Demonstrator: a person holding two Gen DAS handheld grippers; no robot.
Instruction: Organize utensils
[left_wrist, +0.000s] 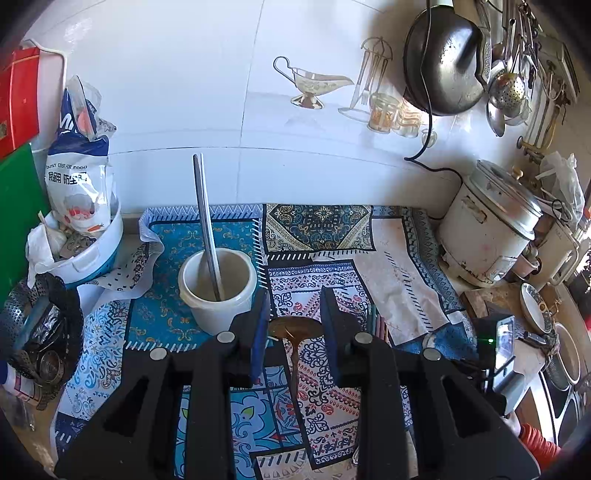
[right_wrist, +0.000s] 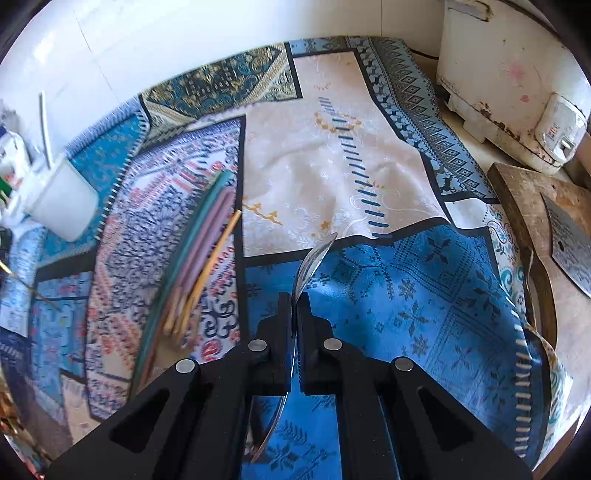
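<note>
**Steel spoon clamped, brown spoon between parted fingers**

The right tool is pinched tight on a thin, shiny steel spoon, its curved end rising toward 1 o'clock above the blue patch of the patterned cloth. At 9 o'clock from it lie coloured chopsticks, bundled on the table. The left tool stands narrowly parted; a brown, bronze-toned spoon sits between its fingers, whether gripped I cannot tell. At 11 o'clock stands a white cup holding two metal chopsticks, leaning.

A patterned cloth covers the counter, bearing chopsticks.
</note>
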